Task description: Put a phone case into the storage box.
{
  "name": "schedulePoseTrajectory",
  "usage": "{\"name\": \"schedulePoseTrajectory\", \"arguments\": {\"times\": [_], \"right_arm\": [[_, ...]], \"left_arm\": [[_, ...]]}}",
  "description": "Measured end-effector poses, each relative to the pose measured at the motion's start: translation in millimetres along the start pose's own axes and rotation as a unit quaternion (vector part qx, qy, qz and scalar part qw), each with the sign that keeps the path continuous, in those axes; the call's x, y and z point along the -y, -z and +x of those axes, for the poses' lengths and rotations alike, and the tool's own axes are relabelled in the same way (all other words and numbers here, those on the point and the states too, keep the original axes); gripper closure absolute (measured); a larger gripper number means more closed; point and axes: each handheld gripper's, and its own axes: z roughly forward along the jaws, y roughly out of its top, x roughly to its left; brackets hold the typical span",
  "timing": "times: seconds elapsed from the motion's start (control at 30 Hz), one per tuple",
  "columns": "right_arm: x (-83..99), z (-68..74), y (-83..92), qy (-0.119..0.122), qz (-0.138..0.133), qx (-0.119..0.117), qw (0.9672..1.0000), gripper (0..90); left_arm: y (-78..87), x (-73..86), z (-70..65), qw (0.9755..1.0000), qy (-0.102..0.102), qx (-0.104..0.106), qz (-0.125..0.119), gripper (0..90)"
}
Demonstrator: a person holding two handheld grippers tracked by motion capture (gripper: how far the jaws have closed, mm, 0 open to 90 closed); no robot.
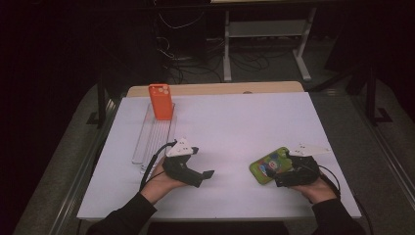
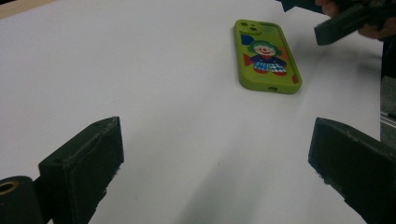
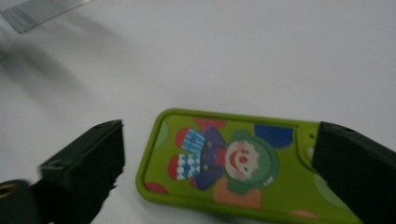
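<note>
A glossy green case (image 3: 224,163) (clown print, rounded corners) lies flat at 4 o'clock on the white table (image 1: 235,122), long axis slanting; the right gripper (image 3: 219,154) straddles it, jaws apart; the left gripper (image 2: 215,154) gapes too.

Two black jaws of the left gripper (image 2: 215,172) are seen rising from the bottom edge, set wide apart, with bare white table (image 2: 116,70) between them. Nothing is held between them. Farther off, to the right, a green phone case (image 2: 267,56) is laid flat on the table, its printed side up; a clown figure with green hair and a blue and white checked outfit is shown on it, and the camera cut-out lies at its far end. At the top right corner, part of the right gripper (image 2: 341,23) is seen, near the case but apart from it, with a hand (image 2: 378,29) behind it.
</note>
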Motion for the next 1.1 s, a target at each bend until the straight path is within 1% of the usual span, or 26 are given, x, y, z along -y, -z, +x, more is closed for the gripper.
{"name": "schedulePoseTrajectory", "arguments": {"times": [0.03, 0.1, 0.17, 0.2, 0.23, 0.27, 0.37, 0.4, 0.43, 0.47, 0.57, 0.6, 0.67, 0.73, 0.77, 0.8, 0.9, 0.93, 1.1], "right_arm": [[-0.4, -1.7, 1.4, -0.003, 0.004, 0.001, 1.0000, 7.1], [0.2, -5.5, 6.0, -0.020, 0.006, 0.004, 0.9998, 14.0], [1.7, -8.6, 7.5, -0.026, 0.013, 0.008, 0.9995, 17.9], [2.9, -9.7, 8.3, -0.027, 0.015, 0.013, 0.9994, 20.1], [4.1, -10.1, 9.3, -0.032, 0.021, 0.015, 0.9992, 22.3], [5.4, -11.6, 9.7, -0.029, 0.023, 0.023, 0.9990, 25.1], [9.1, -17.9, 12.6, -0.036, 0.028, 0.040, 0.9982, 36.3], [10.1, -20.1, 13.7, -0.039, 0.031, 0.045, 0.9977, 40.2], [11.0, -22.0, 14.2, -0.040, 0.034, 0.050, 0.9973, 45.4], [12.4, -25.2, 15.4, -0.047, 0.039, 0.059, 0.9964, 51.3], [16.8, -33.6, 17.1, -0.059, 0.048, 0.071, 0.9946, 64.0], [18.7, -36.9, 17.0, -0.058, 0.054, 0.076, 0.9940, 67.7], [21.3, -41.4, 16.3, -0.065, 0.065, 0.081, 0.9925, 74.8], [23.0, -45.7, 15.8, -0.066, 0.071, 0.084, 0.9918, 81.8], [22.9, -46.1, 16.0, -0.070, 0.073, 0.084, 0.9913, 84.8], [23.0, -47.7, 16.2, -0.069, 0.074, 0.085, 0.9913, 87.7], [23.5, -50.6, 15.2, -0.073, 0.078, 0.091, 0.9901, 88.1], [24.0, -51.8, 14.3, -0.075, 0.084, 0.099, 0.9887, 88.2], [26.2, -60.2, 9.4, -0.083, 0.086, 0.098, 0.9880, 88.2]], "left_arm": [[-0.7, 0.6, 0.1, 1.0000, 0.005, 0.001, 0.000, 2.9], [-1.7, 1.9, 1.3, 1.0000, 0.007, 0.002, -0.002, 2.9], [-2.0, 3.0, 3.7, 1.0000, 0.006, 0.002, -0.001, 2.9], [-2.4, 3.4, 3.6, 0.9999, 0.013, 0.003, -0.005, 2.9], [-2.5, 3.7, 4.3, 0.9999, 0.015, 0.005, -0.007, 2.9], [-2.2, 3.8, 5.8, 0.9999, 0.010, 0.005, -0.002, 2.9], [-4.1, 4.9, 5.1, 0.9997, 0.021, 0.008, -0.005, 2.8], [-4.3, 4.9, 5.2, 0.9998, 0.019, 0.008, -0.002, 2.8], [-4.7, 5.0, 5.5, 0.9999, 0.014, 0.008, 0.001, 2.8], [-5.0, 5.0, 5.6, 0.9999, 0.013, 0.009, 0.001, 2.7], [-5.8, 5.3, 5.0, 0.9998, 0.015, 0.010, 0.004, 2.7], [-5.9, 5.3, 5.0, 0.9998, 0.016, 0.010, 0.004, 2.7], [-6.2, 5.5, 5.0, 0.9998, 0.014, 0.010, 0.004, 2.7], [-6.5, 5.7, 5.0, 0.9998, 0.014, 0.010, 0.004, 2.7], [-6.7, 5.8, 5.0, 0.9998, 0.013, 0.011, 0.005, 2.7], [-6.6, 5.9, 5.2, 0.9999, 0.011, 0.010, 0.007, 2.7], [-7.4, 6.4, 5.0, 0.9998, 0.011, 0.012, 0.009, 2.7], [-7.7, 6.6, 4.9, 0.9998, 0.012, 0.012, 0.009, 2.7], [-8.5, 7.2, 5.6, 0.9998, 0.011, 0.011, 0.012, 2.7]]}}
